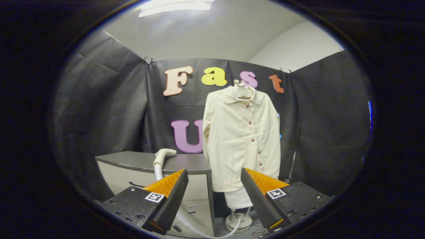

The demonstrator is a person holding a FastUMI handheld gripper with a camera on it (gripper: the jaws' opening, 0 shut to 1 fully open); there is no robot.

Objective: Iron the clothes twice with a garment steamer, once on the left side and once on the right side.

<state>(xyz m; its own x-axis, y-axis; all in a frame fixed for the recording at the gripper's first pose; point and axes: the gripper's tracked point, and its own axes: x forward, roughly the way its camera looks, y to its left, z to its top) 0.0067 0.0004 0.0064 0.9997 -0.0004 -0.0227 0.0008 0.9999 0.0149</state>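
A cream button-up shirt [241,132] hangs on a hanger on an upright stand, beyond my fingers and a little right of them. The garment steamer head [163,155] is cream-coloured and rests on the edge of a grey counter, beyond my left finger. Its pale hose [196,227] runs down and curves across to the stand's round base [237,223]. My gripper [214,181] is open, well short of both, with nothing between its fingers.
The grey counter [139,160] with pale cabinet fronts stands left of the shirt. Black cloth walls close the booth at the back and on both sides. Thin cables lie on the floor near the stand's base.
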